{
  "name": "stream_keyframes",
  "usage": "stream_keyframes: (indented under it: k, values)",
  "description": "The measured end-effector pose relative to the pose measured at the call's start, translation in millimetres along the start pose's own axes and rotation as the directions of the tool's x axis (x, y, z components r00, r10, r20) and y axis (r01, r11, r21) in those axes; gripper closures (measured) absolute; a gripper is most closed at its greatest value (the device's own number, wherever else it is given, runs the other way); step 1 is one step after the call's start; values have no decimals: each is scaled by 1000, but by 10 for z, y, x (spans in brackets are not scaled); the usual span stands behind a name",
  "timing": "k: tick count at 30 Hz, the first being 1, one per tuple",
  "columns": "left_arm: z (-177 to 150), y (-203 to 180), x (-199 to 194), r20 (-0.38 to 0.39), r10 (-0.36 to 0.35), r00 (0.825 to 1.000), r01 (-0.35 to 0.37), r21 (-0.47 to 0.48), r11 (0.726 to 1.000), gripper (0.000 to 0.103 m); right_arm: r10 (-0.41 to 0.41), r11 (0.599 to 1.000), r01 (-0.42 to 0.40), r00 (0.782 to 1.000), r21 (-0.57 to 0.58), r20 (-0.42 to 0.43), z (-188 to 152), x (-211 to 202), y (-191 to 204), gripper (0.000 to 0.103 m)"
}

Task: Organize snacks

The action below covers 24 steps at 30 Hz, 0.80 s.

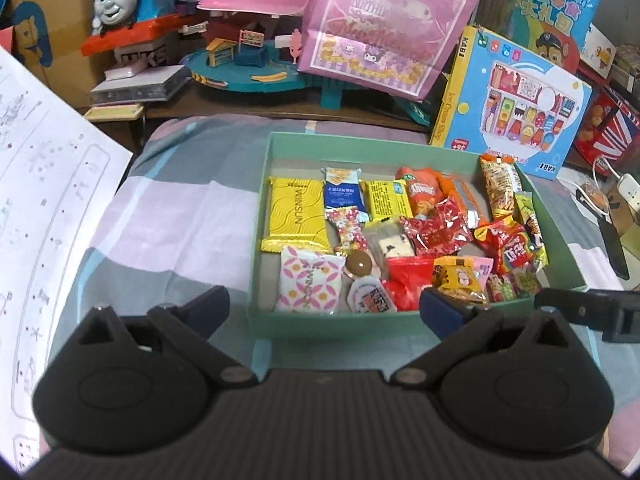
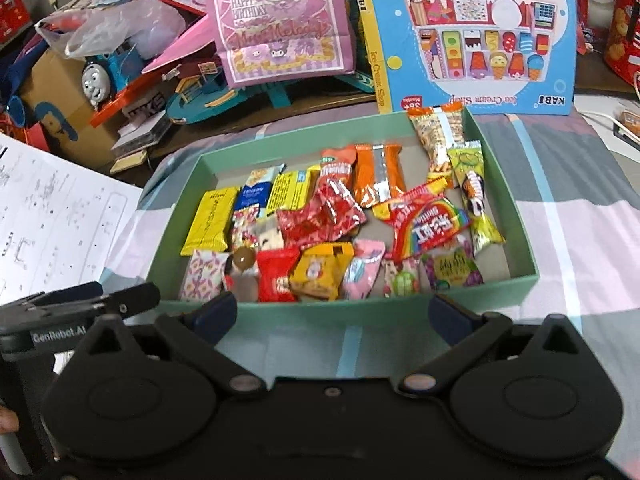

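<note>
While both grippers, left gripper (image 1: 324, 308) and right gripper (image 2: 332, 314), hover with jaws wide and empty, we should straighten the packets inside the green box (image 2: 400, 312) gently.

Both cams sit just behind their own fingers, tilted down and forward, close to the near wall of the green box (image 1: 332, 322) (image 2: 360, 312). Left one looks from the box's left, right one from farther right. Both catch the snacks and toy clutter behind.
</note>
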<state>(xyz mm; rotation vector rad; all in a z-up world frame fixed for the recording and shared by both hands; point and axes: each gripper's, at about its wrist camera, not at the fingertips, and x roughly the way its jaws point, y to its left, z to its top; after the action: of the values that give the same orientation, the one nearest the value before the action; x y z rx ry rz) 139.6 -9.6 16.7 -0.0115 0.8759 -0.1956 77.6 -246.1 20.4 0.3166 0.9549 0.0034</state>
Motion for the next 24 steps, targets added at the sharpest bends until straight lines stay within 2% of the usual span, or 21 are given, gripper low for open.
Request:
stream_keyframes:
  k: [2,6,14,24]
  values:
    - [-60,14,-38,6,-4,1000,4,1,1000,0,-3,1000,3,1000,1,-3,-70,-37,-10,0]
    - [-177,51,-56,10,38,999,-38,-1,999,0,-18,1000,18,1000,-9,-24,-216,-74,-48,0]
    - [-360,116,32,-38,89,995,-89,-6,996,0,-65,998,66,996,10,-67,-445,-23,-170,0]
    - [-406,122,154,-74,114,991,-115,-2,993,0,-99,995,99,992,2,-74,-457,61,-198,0]
